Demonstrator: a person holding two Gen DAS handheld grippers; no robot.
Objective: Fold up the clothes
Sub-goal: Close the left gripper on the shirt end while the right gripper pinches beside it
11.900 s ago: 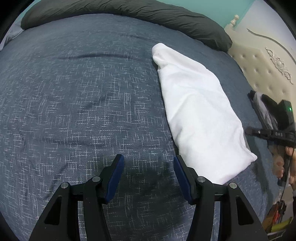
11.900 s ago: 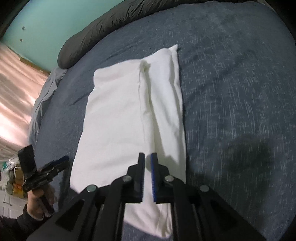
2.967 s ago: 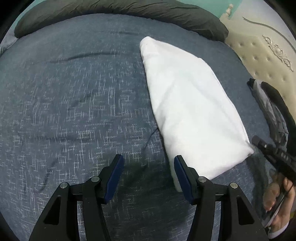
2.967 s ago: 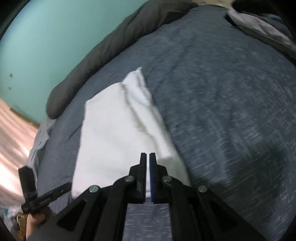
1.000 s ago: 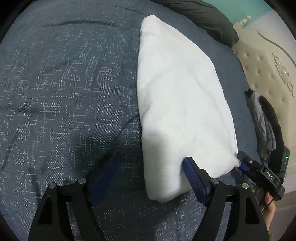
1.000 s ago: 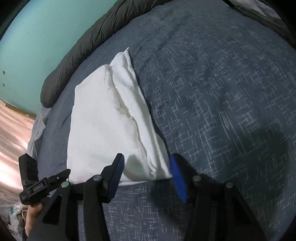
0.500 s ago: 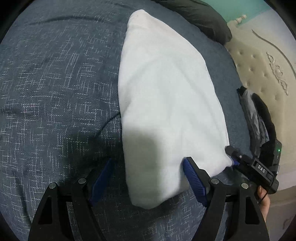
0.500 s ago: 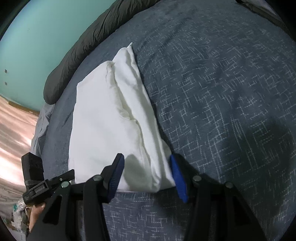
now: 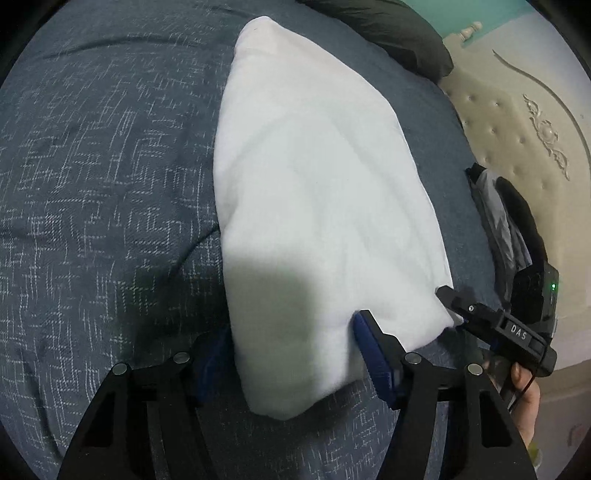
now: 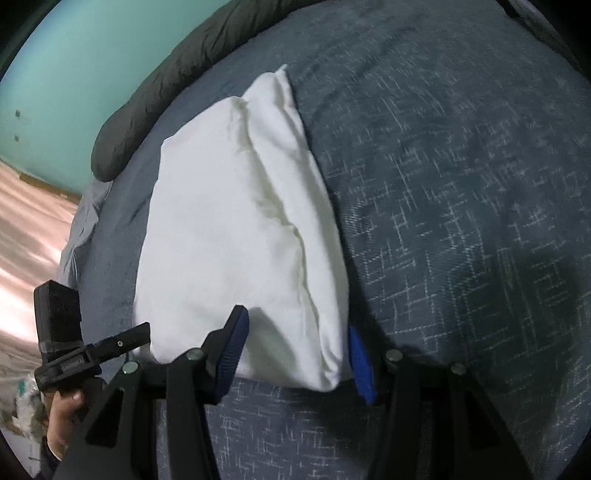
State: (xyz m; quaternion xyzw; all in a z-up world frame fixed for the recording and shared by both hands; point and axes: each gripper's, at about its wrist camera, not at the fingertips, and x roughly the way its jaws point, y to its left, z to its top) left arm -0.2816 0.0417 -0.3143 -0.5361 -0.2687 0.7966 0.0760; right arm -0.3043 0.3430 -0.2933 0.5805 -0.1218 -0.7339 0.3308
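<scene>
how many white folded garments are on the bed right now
1. The white folded garment lies lengthwise on the blue bedspread, its near end between both tongs. A darker pile of clothes sits by the headboard; anything white inside it would be hidden.

Left wrist view: left gripper straddling the near corner of a folded white garment.

Garment lies lengthwise from frame centre to upper centre on a dark blue patterned bedspread. Jaws have just been closing, garment edge between them; right blue pad lies against the cloth, left pad partly hidden behind it. Pressing grip not confirmable. Right gripper at lower right touches the garment's other near corner, hand below it. Cream tufted headboard upper right; dark pillow at top.
</scene>
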